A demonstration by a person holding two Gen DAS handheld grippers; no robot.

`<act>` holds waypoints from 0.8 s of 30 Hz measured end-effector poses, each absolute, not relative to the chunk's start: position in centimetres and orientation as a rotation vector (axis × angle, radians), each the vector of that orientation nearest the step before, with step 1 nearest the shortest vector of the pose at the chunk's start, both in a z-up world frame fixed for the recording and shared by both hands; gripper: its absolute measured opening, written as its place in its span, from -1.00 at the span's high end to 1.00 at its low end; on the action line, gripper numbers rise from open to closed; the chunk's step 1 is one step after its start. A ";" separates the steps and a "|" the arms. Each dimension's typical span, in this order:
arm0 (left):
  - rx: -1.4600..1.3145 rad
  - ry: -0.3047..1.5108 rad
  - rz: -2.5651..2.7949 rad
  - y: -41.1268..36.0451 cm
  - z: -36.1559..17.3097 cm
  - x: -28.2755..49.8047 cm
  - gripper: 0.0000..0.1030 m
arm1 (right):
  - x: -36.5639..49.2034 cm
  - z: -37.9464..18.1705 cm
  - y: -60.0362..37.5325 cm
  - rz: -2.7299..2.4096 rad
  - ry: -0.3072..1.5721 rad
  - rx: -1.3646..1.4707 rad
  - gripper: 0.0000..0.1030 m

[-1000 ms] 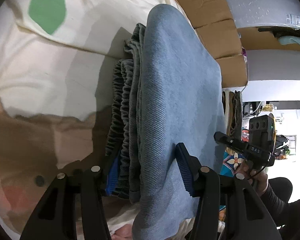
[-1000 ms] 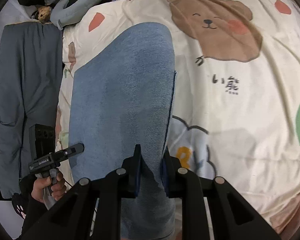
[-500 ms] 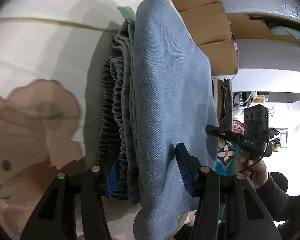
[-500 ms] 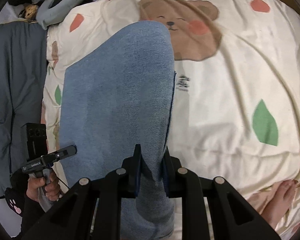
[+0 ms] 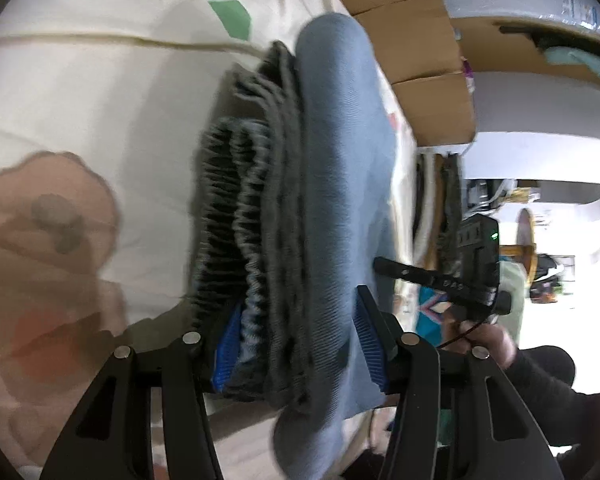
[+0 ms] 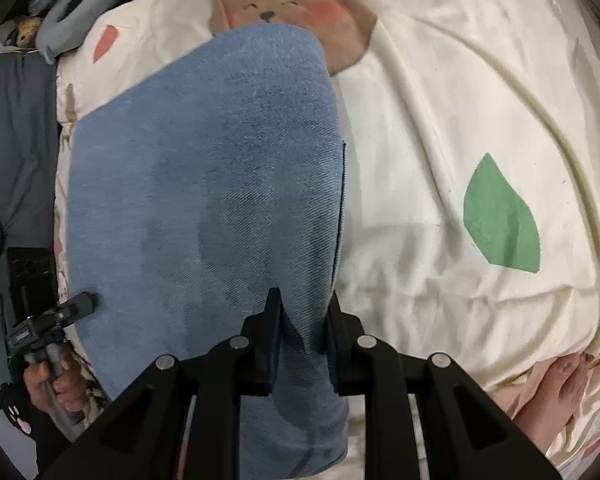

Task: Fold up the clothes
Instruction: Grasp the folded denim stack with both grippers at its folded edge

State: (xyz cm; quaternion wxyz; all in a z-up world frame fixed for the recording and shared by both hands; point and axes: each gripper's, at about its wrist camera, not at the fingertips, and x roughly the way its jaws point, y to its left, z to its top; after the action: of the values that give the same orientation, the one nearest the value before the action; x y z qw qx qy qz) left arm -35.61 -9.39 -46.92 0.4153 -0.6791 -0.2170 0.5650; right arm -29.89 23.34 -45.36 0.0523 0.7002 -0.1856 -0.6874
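A folded pair of blue denim trousers (image 6: pixel 204 184) hangs above a cream bedspread (image 6: pixel 440 120) printed with bears and leaves. My right gripper (image 6: pixel 302 320) is shut on one edge of the fold. In the left wrist view the stacked layers, with the gathered grey elastic waistband (image 5: pixel 236 232) and blue denim (image 5: pixel 340 184), sit between the blue pads (image 5: pixel 366 340) of my left gripper (image 5: pixel 296 344), which is shut on the thick bundle. Each view shows the other gripper held by a hand at the trousers' far side.
Cardboard boxes (image 5: pixel 412 40) stand beyond the bed's far edge. A dark grey garment (image 6: pixel 16 152) and a grey plush toy (image 6: pixel 84 8) lie at the bed's left side. A person's bare foot (image 6: pixel 560 396) rests by the bedspread's near right corner.
Both grippers have carried the folded trousers across the bed: the bear print slid further back in the right wrist view and the green leaf moved toward the middle. Both grips are unchanged.
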 end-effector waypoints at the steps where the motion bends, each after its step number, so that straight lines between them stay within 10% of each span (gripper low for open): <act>1: -1.711 -0.541 1.416 -9.6 -47.0 -35.7 -0.03 | -30.1 -45.6 23.0 -2.089 -0.555 2.135 0.65; 24: -1.734 -0.541 1.421 -8.7 -49.6 -39.6 -0.57 | -34.5 -47.2 16.7 -2.028 -0.615 2.136 0.25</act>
State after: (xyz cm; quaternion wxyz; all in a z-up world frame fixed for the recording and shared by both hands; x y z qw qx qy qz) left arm -39.58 -8.71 -49.62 0.4059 -0.6871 -0.2146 0.5631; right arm -34.51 16.66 -47.24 0.0663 0.7082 -0.2038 -0.6727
